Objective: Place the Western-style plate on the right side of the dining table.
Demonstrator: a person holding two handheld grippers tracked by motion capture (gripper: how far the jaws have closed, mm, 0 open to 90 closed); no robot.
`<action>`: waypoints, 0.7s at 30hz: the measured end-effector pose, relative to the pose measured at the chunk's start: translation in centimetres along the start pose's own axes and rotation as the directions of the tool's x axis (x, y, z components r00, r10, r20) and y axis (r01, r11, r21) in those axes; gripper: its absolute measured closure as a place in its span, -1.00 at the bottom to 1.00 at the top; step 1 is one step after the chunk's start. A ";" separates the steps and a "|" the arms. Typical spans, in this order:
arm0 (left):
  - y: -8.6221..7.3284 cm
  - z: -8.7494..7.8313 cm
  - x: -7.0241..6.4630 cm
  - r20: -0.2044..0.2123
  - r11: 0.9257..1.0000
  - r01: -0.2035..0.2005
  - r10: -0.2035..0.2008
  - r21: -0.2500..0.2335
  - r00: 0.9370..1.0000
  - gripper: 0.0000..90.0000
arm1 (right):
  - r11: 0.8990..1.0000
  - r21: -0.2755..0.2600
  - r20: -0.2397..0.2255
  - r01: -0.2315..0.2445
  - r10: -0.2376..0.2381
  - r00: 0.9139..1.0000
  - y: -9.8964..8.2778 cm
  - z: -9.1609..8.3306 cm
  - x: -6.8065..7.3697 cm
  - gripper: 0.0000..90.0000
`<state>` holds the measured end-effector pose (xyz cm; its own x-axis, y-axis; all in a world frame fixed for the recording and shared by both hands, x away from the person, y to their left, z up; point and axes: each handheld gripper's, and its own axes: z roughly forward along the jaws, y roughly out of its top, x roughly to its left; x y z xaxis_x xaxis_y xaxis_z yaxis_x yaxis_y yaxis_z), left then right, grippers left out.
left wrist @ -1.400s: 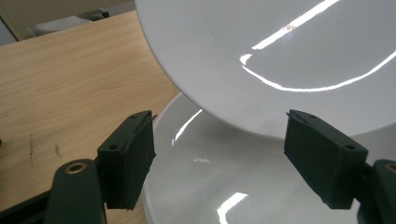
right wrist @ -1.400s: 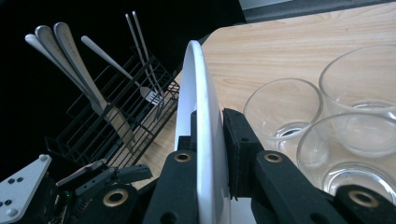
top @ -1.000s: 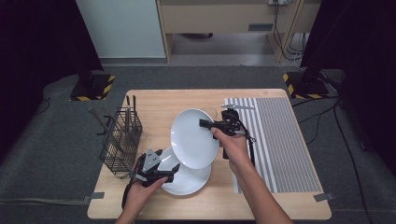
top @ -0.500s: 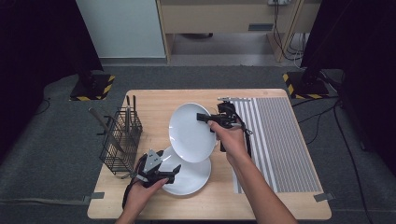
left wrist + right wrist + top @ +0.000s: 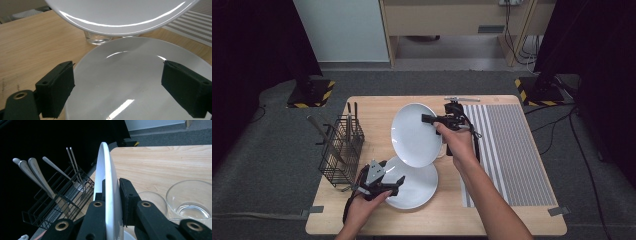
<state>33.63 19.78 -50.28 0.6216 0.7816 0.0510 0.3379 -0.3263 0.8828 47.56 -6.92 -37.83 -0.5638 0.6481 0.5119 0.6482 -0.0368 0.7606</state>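
On the wooden table, the right gripper clamps the rim of a white plate, holding it tilted above the surface near the middle. A second white plate lies flat toward the near edge, with the left gripper at its left rim, jaws apart. A black wire basket holding utensils stands by the left edge. A striped mat covers the right side.

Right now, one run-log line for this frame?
right gripper: shut on raised plate | left gripper: open over lower plate
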 end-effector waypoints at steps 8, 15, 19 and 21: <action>-0.2 0.2 0.0 0.000 1.000 -0.003 0.003 0.011 1.000 -0.77 | 1.000 -0.001 0.017 0.001 -0.001 1.000 0.7 -0.5 -0.5 0.85; 0.0 0.2 -0.3 -0.013 1.000 -0.017 0.017 0.009 1.000 -0.76 | 1.000 -0.004 0.016 0.003 -0.003 1.000 1.7 -0.5 -0.5 0.85; 0.0 0.1 -0.3 -0.020 1.000 -0.017 0.017 0.007 1.000 -0.75 | 1.000 -0.009 0.016 0.010 -0.010 1.000 2.3 -0.4 -0.3 0.85; 0.0 0.0 -0.3 -0.016 1.000 -0.004 0.004 -0.011 1.000 -0.75 | 1.000 -0.019 0.012 0.004 -0.004 1.000 2.8 -0.5 -0.3 0.85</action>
<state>33.43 19.60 -50.31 0.6116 0.7888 0.0618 0.3277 -0.3237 0.8876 49.24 -7.60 -35.67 -0.5601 0.6573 0.5041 0.6363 -0.0483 0.7700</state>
